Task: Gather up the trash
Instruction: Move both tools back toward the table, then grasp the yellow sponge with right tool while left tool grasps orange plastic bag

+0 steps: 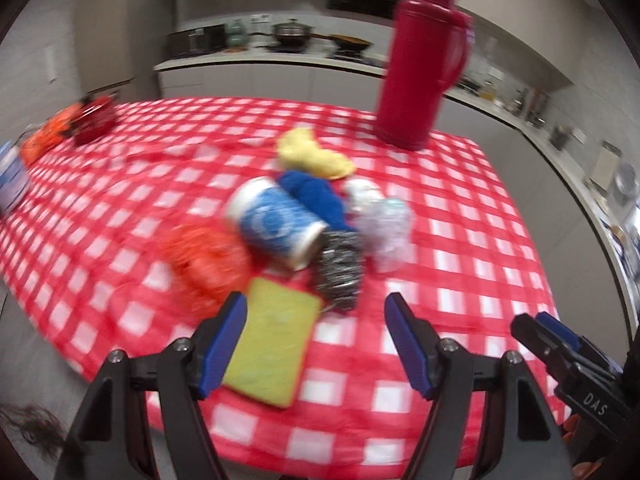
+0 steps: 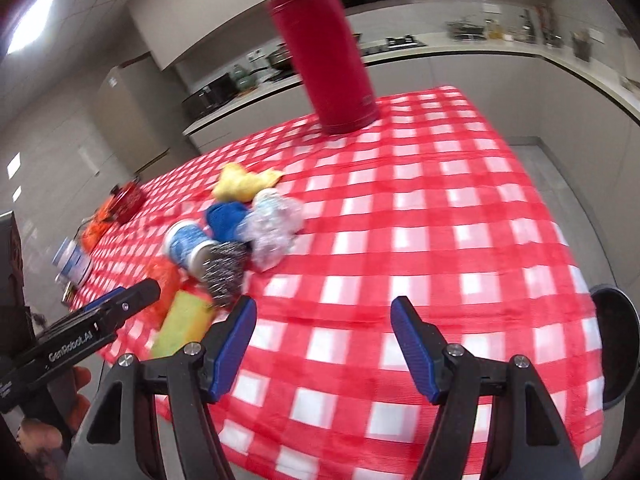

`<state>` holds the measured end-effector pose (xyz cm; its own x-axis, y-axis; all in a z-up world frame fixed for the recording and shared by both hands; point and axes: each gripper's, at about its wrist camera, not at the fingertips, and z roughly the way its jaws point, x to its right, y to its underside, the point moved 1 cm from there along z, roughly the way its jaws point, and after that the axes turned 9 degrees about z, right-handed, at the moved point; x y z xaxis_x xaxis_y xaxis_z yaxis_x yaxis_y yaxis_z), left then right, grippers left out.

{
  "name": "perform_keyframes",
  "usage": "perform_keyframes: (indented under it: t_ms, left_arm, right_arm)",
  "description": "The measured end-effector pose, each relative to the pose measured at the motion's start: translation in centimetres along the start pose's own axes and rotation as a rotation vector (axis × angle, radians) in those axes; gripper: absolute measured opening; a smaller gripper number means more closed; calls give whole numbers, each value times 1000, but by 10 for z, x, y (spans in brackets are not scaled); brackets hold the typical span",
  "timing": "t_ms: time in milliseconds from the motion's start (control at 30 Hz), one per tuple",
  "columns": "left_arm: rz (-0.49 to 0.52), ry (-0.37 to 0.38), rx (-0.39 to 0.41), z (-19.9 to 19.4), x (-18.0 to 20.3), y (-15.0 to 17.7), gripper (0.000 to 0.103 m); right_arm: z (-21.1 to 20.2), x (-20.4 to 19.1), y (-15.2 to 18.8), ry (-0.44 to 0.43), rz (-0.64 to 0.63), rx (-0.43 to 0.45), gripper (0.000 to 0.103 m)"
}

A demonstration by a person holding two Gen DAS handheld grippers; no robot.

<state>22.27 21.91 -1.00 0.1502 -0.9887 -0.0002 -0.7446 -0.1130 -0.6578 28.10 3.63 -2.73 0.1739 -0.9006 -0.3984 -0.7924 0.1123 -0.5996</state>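
Observation:
A heap of trash lies on the red-checked tablecloth [image 1: 460, 280]: a blue and white can [image 1: 276, 224] on its side, an orange net [image 1: 208, 260], a yellow-green sponge [image 1: 272, 344], a steel scourer [image 1: 340, 268], a blue cloth [image 1: 316, 196], a yellow cloth [image 1: 316, 152] and crumpled clear plastic [image 1: 384, 220]. My left gripper [image 1: 316, 328] is open above the near table edge, its left finger over the sponge. My right gripper [image 2: 324, 332] is open over bare cloth, right of the heap: can [image 2: 186, 246], scourer [image 2: 224, 274], sponge [image 2: 180, 328]. Each gripper shows in the other's view.
A tall red thermos [image 1: 424, 64] stands at the table's far side. A red item [image 1: 94, 120], orange wrappers [image 1: 44, 136] and a blue-white container [image 1: 14, 178] sit at the far left. A dark round bin [image 2: 616, 344] is beyond the table's right edge. Kitchen counters lie behind.

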Motion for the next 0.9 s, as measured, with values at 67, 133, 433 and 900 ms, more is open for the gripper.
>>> perform_keyframes:
  t_ms: [67, 133, 433, 900]
  left_arm:
    - [-36, -15, -7, -2, -12, 6, 73]
    - [-40, -44, -12, -7, -22, 12, 73]
    - [-46, -30, 0, -7, -85, 21, 73]
    - [47, 50, -3, 24, -164, 3, 73]
  right_arm:
    - [4, -7, 4, -16, -22, -21, 71]
    - [8, -13, 10, -38, -22, -37, 71]
    - [27, -71, 38, -35, -55, -47, 71]
    - [108, -160, 76, 82, -1, -91, 73]
